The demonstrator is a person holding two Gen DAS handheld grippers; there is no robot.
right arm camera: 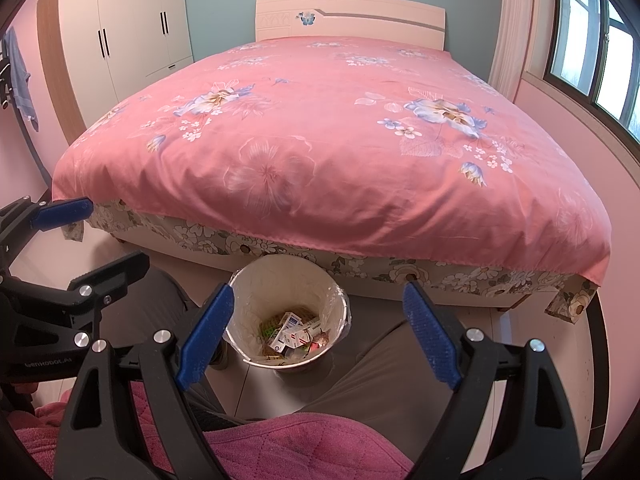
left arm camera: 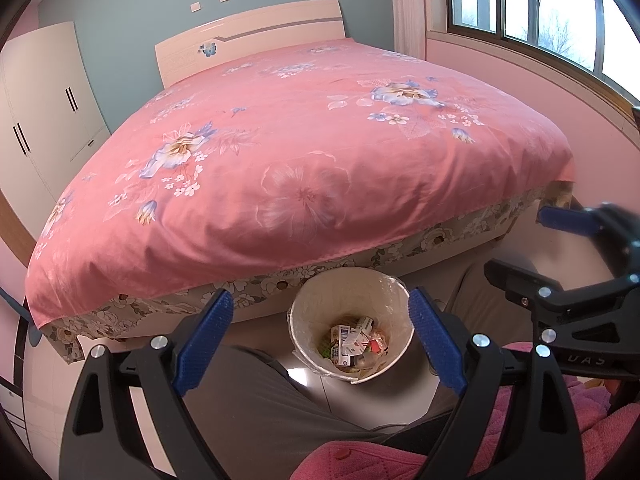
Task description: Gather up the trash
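Several small cartons and wrappers [right arm camera: 294, 330] already sit at the bottom of the lined bin [right arm camera: 256, 280], low centre in both wrist views, on the floor touching or just beside the foot of the bed [right arm camera: 320, 128]. Bin stands between your knees [left arm camera: 256, 400], at 6 o'clock from the quilt's flower print.

Left gripper [left arm camera: 320, 340]: jaws spread wide, nothing between them, bin framed in the gap. Right gripper [right arm camera: 316, 336]: same, wide apart and empty. Each shows at the other's edge, at 3 o'clock in the left view and 9 o'clock in the right.

Quilt top looks bare of loose trash from here; I can't see the floor behind your legs or under the bed skirt [right arm camera: 240, 240]. My read: collection is done or nearly so.

Risks if you go on:
- Bin is light and thin-lined; a jaw catching the bag rim [left arm camera: 394, 280] could tip it and spill the cartons.
- Grippers sit close together, so reaching in with both could knock them against each other.
- Bed skirt hangs right at 12 o'clock of the bin; a forward reach may snag the fabric.
- Pink quilted cloth on your lap [right arm camera: 300, 440] crowds the fingers on the way back.
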